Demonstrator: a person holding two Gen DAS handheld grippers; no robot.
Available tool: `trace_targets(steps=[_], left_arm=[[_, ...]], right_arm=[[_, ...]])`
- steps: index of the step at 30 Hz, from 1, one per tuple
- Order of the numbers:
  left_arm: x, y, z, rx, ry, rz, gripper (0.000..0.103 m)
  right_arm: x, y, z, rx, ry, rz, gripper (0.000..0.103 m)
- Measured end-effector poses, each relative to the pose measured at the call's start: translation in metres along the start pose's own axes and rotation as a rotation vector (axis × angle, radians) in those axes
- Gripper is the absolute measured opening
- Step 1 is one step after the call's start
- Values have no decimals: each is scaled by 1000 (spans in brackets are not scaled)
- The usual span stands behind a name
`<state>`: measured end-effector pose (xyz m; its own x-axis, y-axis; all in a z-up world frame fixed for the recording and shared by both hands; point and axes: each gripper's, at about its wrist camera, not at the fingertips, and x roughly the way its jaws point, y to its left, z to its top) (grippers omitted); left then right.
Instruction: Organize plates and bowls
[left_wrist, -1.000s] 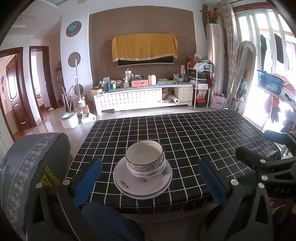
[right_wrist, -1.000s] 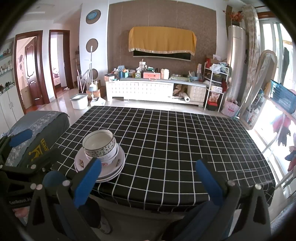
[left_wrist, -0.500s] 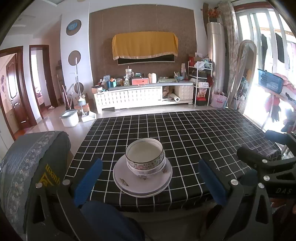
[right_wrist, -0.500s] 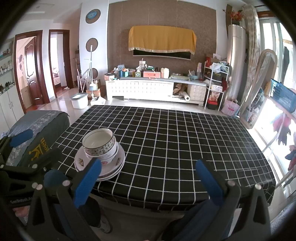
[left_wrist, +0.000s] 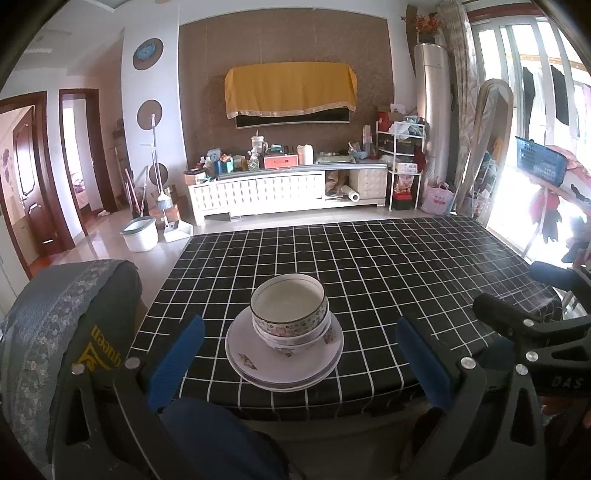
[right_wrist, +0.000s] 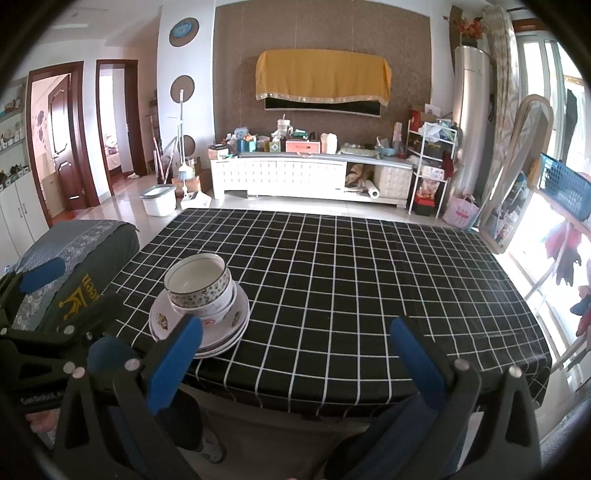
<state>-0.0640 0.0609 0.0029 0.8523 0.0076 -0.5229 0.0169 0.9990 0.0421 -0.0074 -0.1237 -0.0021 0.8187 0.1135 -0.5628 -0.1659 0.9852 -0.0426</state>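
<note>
Black cloth: a white-gridded tablecloth (left_wrist: 388, 266) covers the table; its near edge drops out of sight behind the grippers.
Stack: bowls (left_wrist: 290, 312) nested on plates (left_wrist: 284, 354), near the table's front left corner, in both views.
Bowls: the top one has a patterned band and a pale inside; at least one more sits under it, mostly hidden, so the count is unclear.
Plates: pale with small printed motifs; only rims of the lower ones show, so the number is hard to tell.
Right view of stack: the near rim of the plates (right_wrist: 221, 332) is cut off by a blue finger pad (right_wrist: 173, 365).
Left gripper: (left_wrist: 299, 362) held short of the table, fingers wide apart, nothing between them; the stack sits centred in the gap but beyond the tips.
Right gripper: (right_wrist: 295, 362) also short of the table edge, fingers spread wide and empty; the stack lies off to its left.
Cross views: each gripper shows at the edge of the other's view, only partly in frame.
Person: a dark blue trouser leg (left_wrist: 221, 439) below the left gripper; the hands are almost wholly hidden.
Chair: a grey patterned cover (left_wrist: 55, 317) with yellow lettering, left of the table, partly cut off.
Background: a cluttered white cabinet (left_wrist: 273, 192) and a yellow drape (left_wrist: 291, 88); small items there are too small to make out.
</note>
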Motion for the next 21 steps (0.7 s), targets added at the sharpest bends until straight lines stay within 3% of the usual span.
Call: trace_targets(steps=[21], left_arm=[[-1, 0, -1, 3, 9, -5, 103]], right_arm=[[0, 1, -1, 4, 7, -2, 103]])
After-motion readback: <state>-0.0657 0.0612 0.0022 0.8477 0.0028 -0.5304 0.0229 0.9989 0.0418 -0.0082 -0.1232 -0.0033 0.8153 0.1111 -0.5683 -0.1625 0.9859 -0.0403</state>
